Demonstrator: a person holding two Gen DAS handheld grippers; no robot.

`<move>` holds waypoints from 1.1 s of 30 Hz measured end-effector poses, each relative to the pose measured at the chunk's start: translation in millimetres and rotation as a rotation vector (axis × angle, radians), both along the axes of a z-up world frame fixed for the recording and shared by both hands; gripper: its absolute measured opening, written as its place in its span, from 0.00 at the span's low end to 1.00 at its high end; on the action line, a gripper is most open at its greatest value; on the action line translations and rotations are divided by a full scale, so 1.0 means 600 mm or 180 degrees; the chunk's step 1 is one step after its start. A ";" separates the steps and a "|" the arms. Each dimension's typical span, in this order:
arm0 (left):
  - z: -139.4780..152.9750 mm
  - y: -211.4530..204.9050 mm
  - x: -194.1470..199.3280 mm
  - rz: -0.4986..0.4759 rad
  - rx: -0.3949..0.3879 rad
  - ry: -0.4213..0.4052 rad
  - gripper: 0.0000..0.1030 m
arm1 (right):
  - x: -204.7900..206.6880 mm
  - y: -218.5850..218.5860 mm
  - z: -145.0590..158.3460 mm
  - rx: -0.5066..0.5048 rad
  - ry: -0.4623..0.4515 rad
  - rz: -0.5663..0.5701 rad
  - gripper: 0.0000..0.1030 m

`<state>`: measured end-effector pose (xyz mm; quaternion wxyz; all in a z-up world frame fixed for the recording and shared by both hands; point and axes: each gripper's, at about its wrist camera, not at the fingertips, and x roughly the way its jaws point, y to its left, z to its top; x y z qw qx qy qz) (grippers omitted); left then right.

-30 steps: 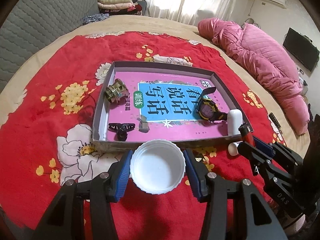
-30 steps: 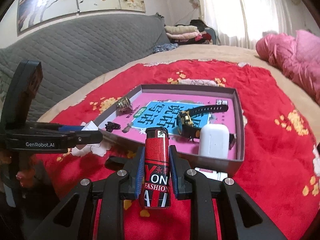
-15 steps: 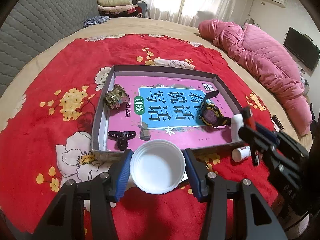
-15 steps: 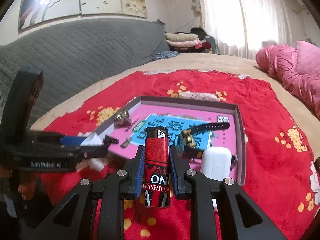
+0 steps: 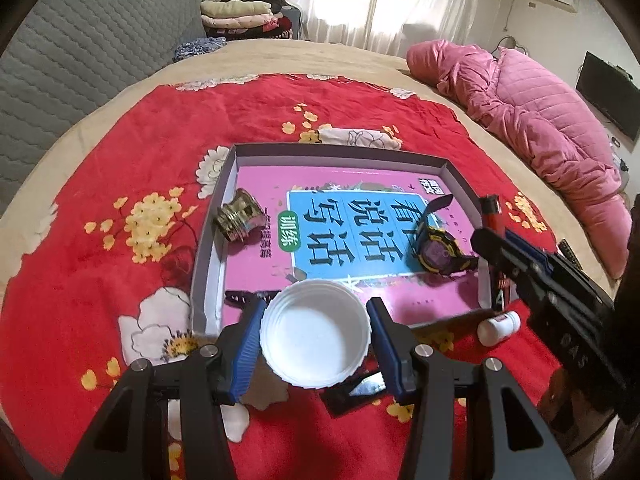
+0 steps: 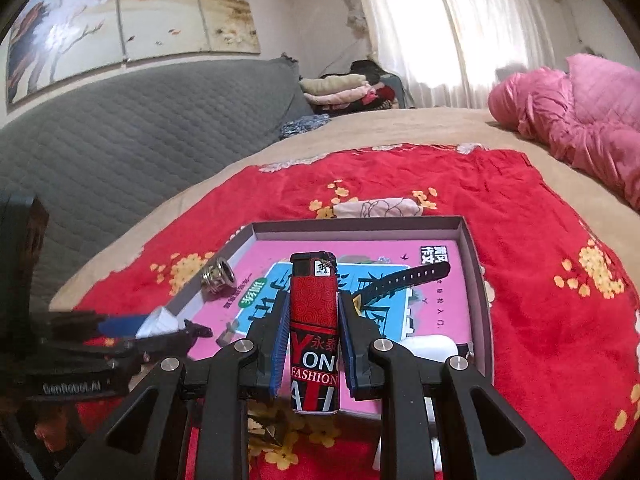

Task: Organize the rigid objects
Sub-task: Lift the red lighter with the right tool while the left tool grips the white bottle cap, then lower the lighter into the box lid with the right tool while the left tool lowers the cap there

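Between my left gripper's (image 5: 316,336) blue pads sits a white plastic cap (image 5: 315,332), open side up, ribbed around its rim, with both pads pressed against its sides at a middling spread. Just ahead of that gripper lies a shallow grey box (image 5: 212,240) on a red flowered cloth (image 5: 100,184), and the cap overlaps the box's near wall in this view. Inside the box is a pink and blue booklet (image 5: 352,220) printed with large characters; on it, ahead and to the left, rests a small metal ring (image 5: 236,220) with stepped ridges, and ahead and to the right a watch (image 5: 438,250) with a yellow and black case, purple face and dark strap. Right of the gripper, outside the box, a small white tube (image 5: 498,326) lies on the cloth. My right gripper (image 6: 314,344) is nearly closed, clamped on a red lighter (image 6: 314,332) standing upright between its pads, black at the top, patterned red in the middle, with "FASHION" lettering below. From the right wrist camera the lighter is over the box's near edge, with a white case (image 6: 430,350) just to its right inside the box.
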<state>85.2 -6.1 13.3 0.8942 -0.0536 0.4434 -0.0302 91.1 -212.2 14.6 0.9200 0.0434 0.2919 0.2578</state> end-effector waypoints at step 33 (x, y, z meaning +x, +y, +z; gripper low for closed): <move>-0.048 -0.018 0.075 0.0045 0.0209 0.0260 0.50 | 0.043 0.082 -0.065 -0.0577 0.0223 0.0488 0.23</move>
